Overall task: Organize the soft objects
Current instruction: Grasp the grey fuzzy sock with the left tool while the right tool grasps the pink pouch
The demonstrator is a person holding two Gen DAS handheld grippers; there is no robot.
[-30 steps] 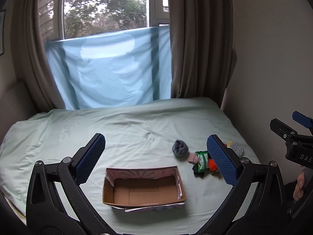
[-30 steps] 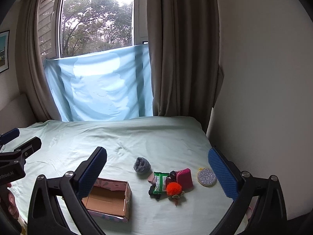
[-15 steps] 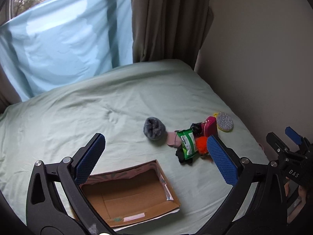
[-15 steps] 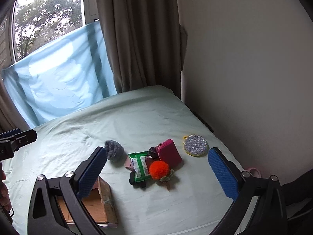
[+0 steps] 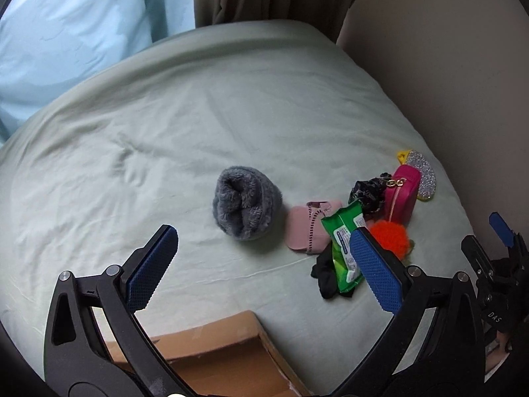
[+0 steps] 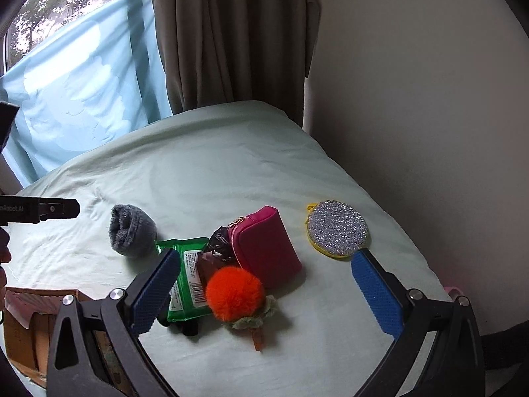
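A matt, wrinkled pale green cloth sheet (image 6: pixel 231 172) covers the bed. A grey sock bundle (image 5: pixel 247 207) looks fuzzy; an orange pom-pom (image 6: pixel 234 292) fluffy. The green wipes pack (image 6: pixel 188 278) is glossy plastic. A round pad (image 6: pixel 337 228) glitters. The cardboard box (image 5: pixel 224 357) is matt brown. Tongs' blue pads (image 6: pixel 377 292) look rough, textured.

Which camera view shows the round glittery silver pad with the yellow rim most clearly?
The right wrist view: the glittery pad faces the camera as a full disc. In the left wrist view, the pad appears edge-on, partly hidden behind the pink pouch.
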